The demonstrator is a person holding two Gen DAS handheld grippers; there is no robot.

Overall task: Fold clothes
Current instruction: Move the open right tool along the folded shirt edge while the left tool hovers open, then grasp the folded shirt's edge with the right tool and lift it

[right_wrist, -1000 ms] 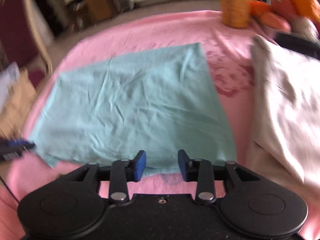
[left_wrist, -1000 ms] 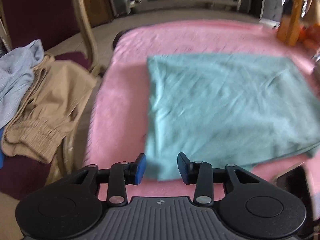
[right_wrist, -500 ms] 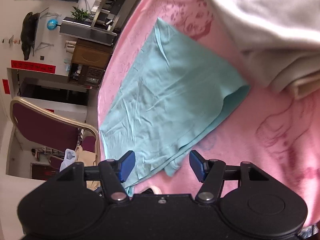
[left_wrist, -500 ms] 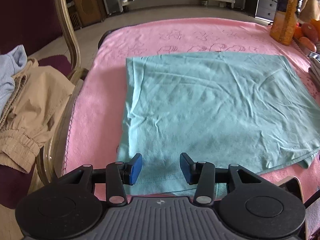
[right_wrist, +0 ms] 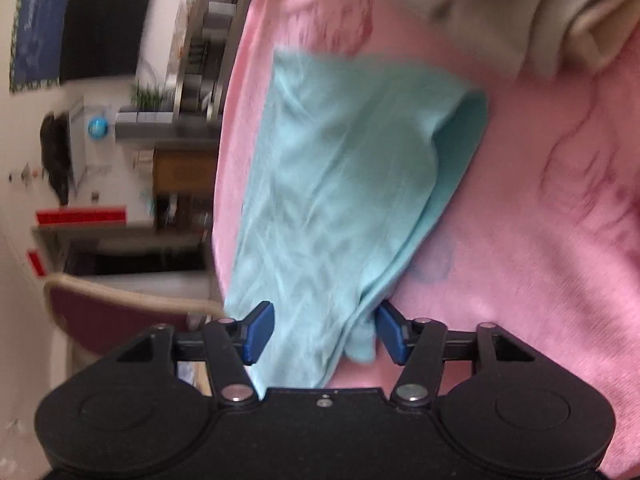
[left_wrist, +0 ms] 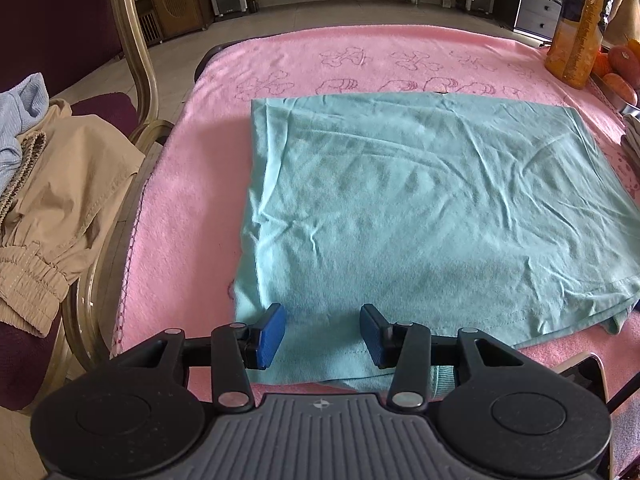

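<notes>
Half folded: shirt (left_wrist: 420, 208) doubled flat ahead of wide left gripper (left_wrist: 322, 334); right gripper (right_wrist: 322, 330) wide, straddling corner; more folds left.

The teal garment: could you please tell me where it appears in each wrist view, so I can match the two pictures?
Left wrist: the teal garment lies flat across the centre, its near hem between the open left gripper.
Right wrist: the teal garment runs from centre down between the open right gripper; the view is rolled sideways and blurred.
Shared landmark: the pink towel beneath it.
</notes>
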